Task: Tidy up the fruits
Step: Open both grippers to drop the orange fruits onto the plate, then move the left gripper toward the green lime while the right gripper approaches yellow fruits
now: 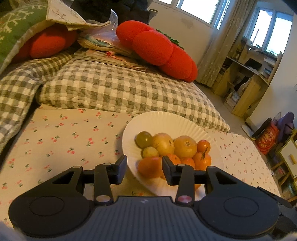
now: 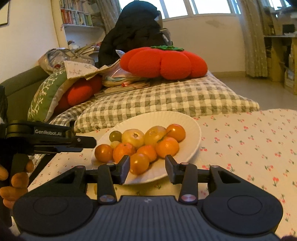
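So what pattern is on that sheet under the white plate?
Small red cherries on the cream bedsheet, clearest in the right wrist view.

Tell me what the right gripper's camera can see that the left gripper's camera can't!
Only the right wrist view shows the left gripper from the side, the hand holding it, and a bookshelf.

Only the left wrist view shows the wooden desk shelves and a red bag on the floor.

Both show the white plate of fruits on the cherry-print sheet, the checkered pillow, the red tomato cushion, and an open, empty gripper.
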Action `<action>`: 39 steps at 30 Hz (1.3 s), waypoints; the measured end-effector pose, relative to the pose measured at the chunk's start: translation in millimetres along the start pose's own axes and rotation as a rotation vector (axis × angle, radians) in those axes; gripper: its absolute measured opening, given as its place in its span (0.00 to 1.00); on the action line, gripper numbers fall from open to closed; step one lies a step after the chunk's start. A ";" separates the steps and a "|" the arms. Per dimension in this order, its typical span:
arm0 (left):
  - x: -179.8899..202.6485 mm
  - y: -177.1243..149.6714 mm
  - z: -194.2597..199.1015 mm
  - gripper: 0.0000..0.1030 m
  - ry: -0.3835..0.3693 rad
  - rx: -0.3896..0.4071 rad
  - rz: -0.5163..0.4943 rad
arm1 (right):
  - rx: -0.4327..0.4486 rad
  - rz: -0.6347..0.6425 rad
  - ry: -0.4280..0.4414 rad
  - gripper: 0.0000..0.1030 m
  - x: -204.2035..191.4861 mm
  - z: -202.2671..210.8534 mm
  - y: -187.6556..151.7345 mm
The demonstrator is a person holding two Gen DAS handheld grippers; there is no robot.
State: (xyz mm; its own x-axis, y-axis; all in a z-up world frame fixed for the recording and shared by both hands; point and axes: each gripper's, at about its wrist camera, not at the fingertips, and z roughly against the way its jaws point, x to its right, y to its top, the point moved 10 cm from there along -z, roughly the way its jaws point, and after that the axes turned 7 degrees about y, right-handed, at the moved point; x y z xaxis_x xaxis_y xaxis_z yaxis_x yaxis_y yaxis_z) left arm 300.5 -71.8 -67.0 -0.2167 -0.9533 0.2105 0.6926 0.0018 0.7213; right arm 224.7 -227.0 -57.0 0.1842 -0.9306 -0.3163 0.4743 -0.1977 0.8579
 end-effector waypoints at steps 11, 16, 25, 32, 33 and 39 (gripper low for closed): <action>5.2 -29.0 35.1 0.39 0.030 -0.025 -0.032 | -0.009 0.001 0.015 0.38 -13.1 29.4 -16.4; 8.7 -48.4 50.3 0.39 0.064 -0.026 -0.078 | -0.005 0.008 0.019 0.39 -19.0 40.9 -18.7; 3.5 -77.8 60.7 0.41 0.118 -0.044 -0.087 | -0.017 0.026 0.017 0.41 -22.4 57.4 -27.7; 5.4 -89.5 61.6 0.52 0.161 -0.051 -0.136 | -0.049 0.030 -0.006 0.50 -20.9 61.8 -43.0; 5.4 -90.4 60.5 0.54 0.159 -0.055 -0.134 | -0.051 0.028 -0.009 0.51 -20.4 61.5 -44.3; 4.3 -98.8 50.6 0.63 0.173 -0.078 -0.153 | -0.065 0.020 -0.022 0.60 -16.7 55.2 -51.8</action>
State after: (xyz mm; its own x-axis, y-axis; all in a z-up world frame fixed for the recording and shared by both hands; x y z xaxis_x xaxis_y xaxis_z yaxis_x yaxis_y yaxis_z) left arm 196.4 -60.8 -104.0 -0.2070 -0.9782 -0.0183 0.7130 -0.1637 0.6817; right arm 149.6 -218.2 -73.7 0.1752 -0.9409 -0.2899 0.5257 -0.1596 0.8356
